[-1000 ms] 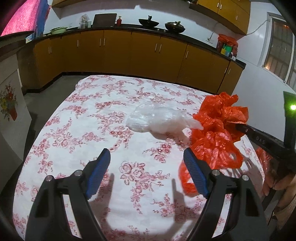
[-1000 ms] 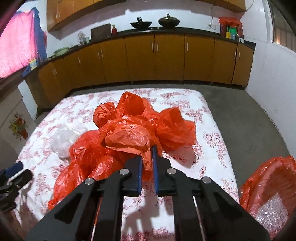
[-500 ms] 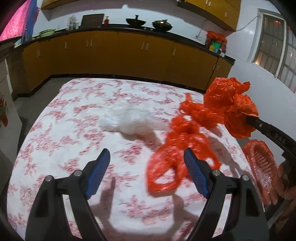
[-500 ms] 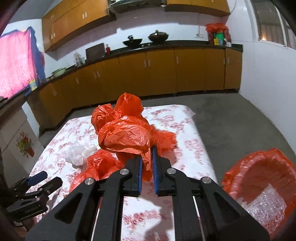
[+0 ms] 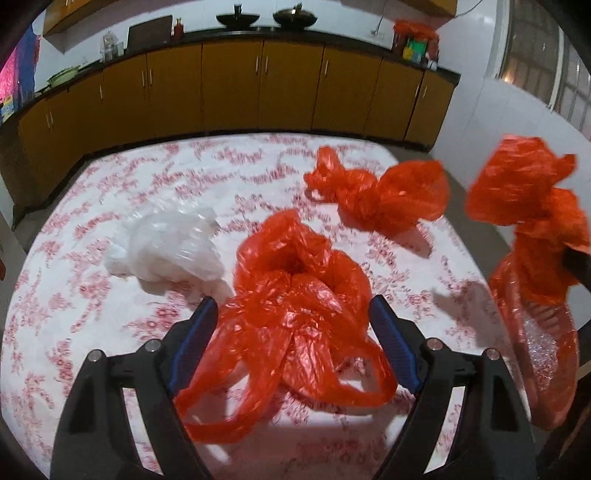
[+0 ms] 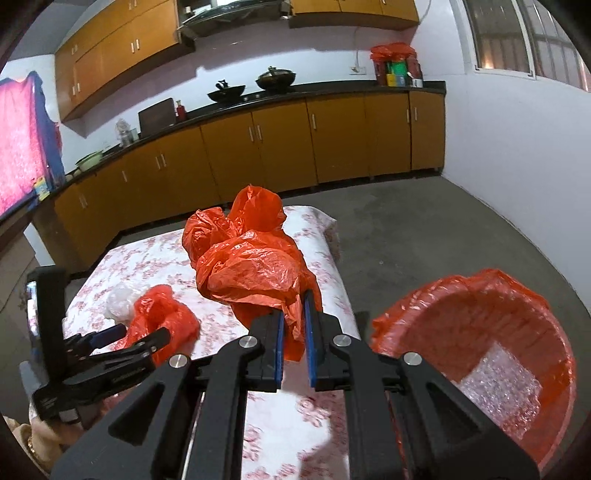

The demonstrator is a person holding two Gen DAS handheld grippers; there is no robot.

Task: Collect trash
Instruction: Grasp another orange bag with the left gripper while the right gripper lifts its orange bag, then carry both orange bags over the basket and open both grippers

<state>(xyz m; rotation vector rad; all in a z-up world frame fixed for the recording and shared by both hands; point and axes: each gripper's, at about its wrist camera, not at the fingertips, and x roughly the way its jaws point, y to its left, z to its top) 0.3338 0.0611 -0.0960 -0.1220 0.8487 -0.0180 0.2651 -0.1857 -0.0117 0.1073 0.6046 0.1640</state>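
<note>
Pinching a crumpled red bag (image 6: pixel 251 266) between nearly closed blue pads (image 6: pixel 279 347), right gripper (image 6: pixel 294 350) raised above the table's near right corner, the bag bunched ahead of and above its tips. Just right of and below those tips, a red-lined bin (image 6: pixel 480 354) on the concrete floor, open mouth up, bubble wrap (image 6: pixel 498 387) lying inside. Spread wide with nothing clamped, left gripper (image 5: pixel 291 343) low over the floral tablecloth (image 5: pixel 92 295), its blue pads (image 5: pixel 194 339) flanking a loose red bag (image 5: pixel 295 302) whose handle loops trail back toward the camera between them. Just ahead-left of the left pad, a crumpled white bag (image 5: pixel 166 247), touching the loose red one. Farther ahead-right, apart from both, a knotted red bag (image 5: pixel 380 195) on the cloth. Beyond the table's far edge, yellow cabinets (image 5: pixel 229 85) under a dark counter with two woks (image 5: pixel 266 16).
</note>
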